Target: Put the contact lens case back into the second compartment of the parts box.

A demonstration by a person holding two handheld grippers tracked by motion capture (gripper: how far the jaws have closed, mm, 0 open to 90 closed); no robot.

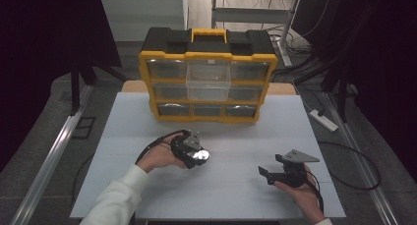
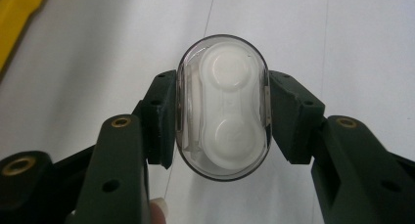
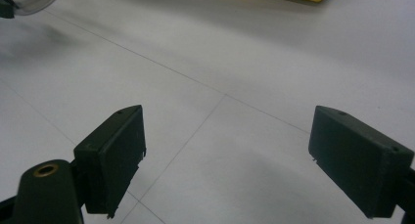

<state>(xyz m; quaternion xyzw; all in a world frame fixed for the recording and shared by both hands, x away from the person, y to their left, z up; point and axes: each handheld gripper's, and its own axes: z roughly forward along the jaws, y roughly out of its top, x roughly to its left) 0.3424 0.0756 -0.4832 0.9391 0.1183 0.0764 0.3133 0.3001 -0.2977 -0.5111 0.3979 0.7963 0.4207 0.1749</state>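
Left gripper view: my left claw (image 2: 222, 116) pinching clear oval case (image 2: 222, 106) w/ white contact-lens holder inside, pads on both long sides, held above white table (image 2: 342, 38). Step, I judge: carry case toward yellow organizer (image 1: 208, 75). Middle drawer (image 1: 208, 80) sticks out, probably drop spot; next move needs lift + forward reach, keep case level. Right claw (image 3: 225, 160) spread wide, nothing between, low over table near front right. Path between looks clear; organizer frame edge only snag risk.

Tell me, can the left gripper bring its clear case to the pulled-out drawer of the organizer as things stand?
Probably yes. The left gripper is shut on the clear case, and bare table lies between it and the pulled-out drawer, whose open top faces up. The right gripper stands aside.
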